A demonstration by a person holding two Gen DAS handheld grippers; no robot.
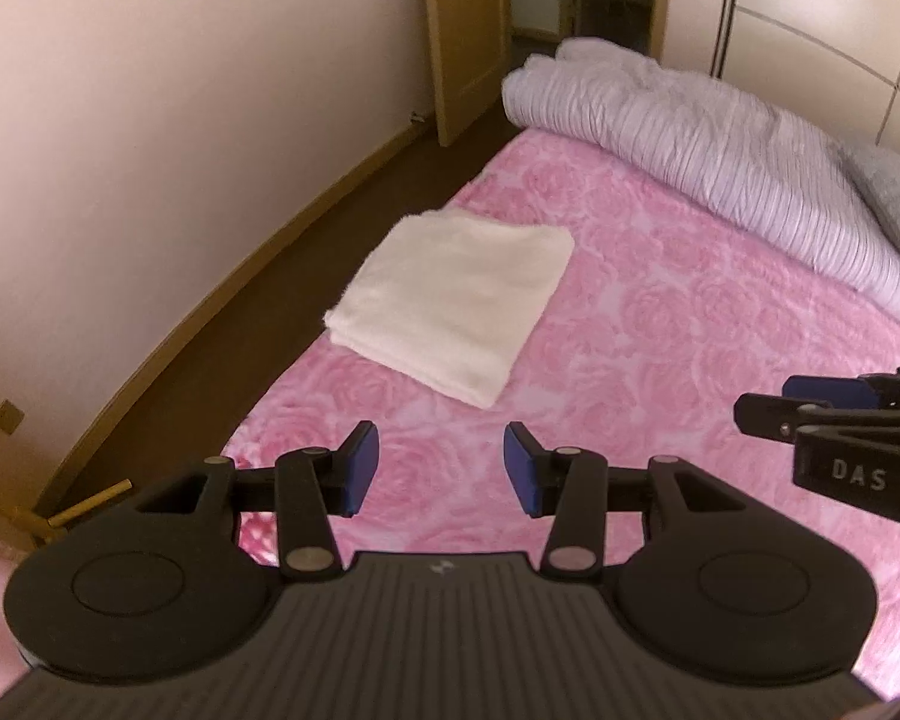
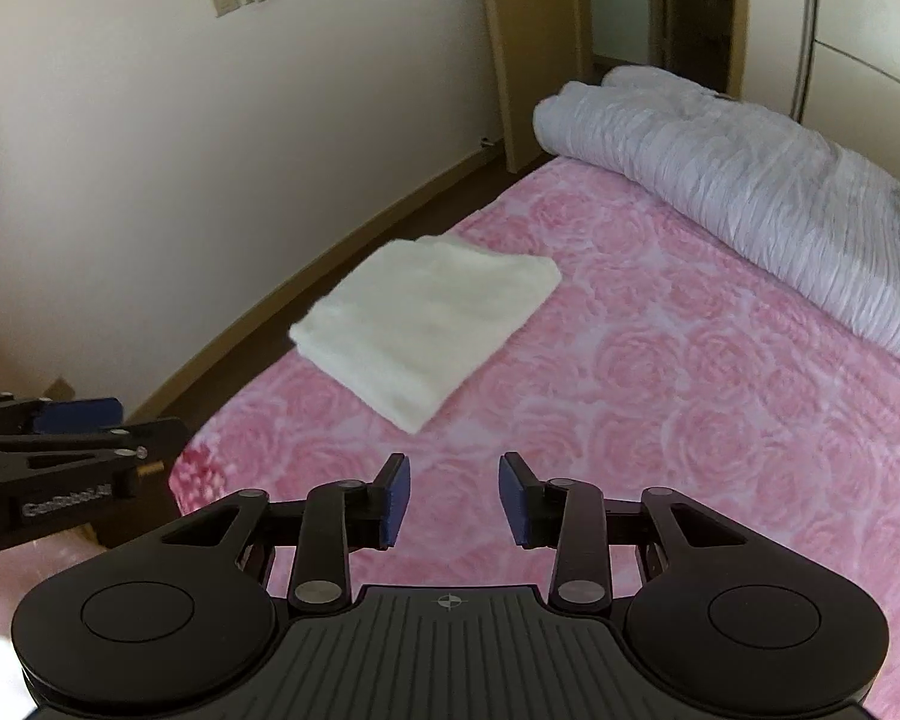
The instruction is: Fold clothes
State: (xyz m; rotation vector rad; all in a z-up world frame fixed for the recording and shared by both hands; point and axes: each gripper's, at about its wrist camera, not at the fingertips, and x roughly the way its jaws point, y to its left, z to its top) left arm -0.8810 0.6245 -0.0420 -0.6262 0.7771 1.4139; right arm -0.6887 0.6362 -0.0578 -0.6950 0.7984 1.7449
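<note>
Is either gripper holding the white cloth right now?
No. The folded white cloth lies alone on the pink bedspread, with the left gripper and right gripper open and empty.

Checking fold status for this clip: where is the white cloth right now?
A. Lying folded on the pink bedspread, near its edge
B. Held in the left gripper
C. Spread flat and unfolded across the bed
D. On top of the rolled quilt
A: the white cloth lies as a folded rectangle on the pink bedspread, with both grippers empty.

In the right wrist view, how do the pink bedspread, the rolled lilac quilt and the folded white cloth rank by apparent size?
1. pink bedspread, the largest
2. rolled lilac quilt
3. folded white cloth, the smallest, although it lies nearer the camera than the quilt
</note>
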